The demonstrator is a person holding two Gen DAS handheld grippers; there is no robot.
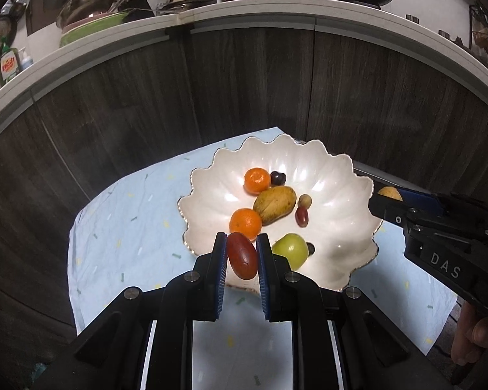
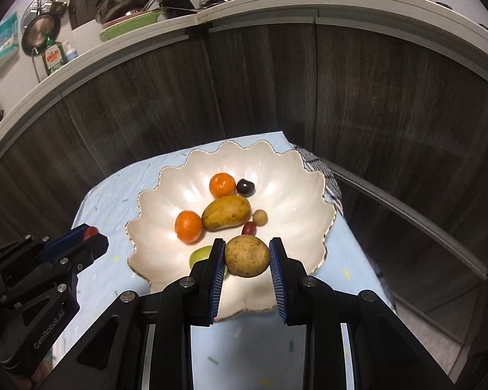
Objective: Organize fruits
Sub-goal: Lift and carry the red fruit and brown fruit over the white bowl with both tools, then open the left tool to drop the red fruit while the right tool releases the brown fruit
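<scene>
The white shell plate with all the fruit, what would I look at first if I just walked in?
Probably the white scalloped plate on the pale blue cloth, glowing under the light, with two oranges and a yellow-brown mango in its middle. Next, the two grippers over its near edge: the left gripper pinches a dark red oval fruit, and the right gripper pinches a speckled brown round fruit.

White scalloped bowl (image 1: 335, 175), perhaps gold-edged; speckled pale-blue cloth (image 1: 120, 214).
</scene>
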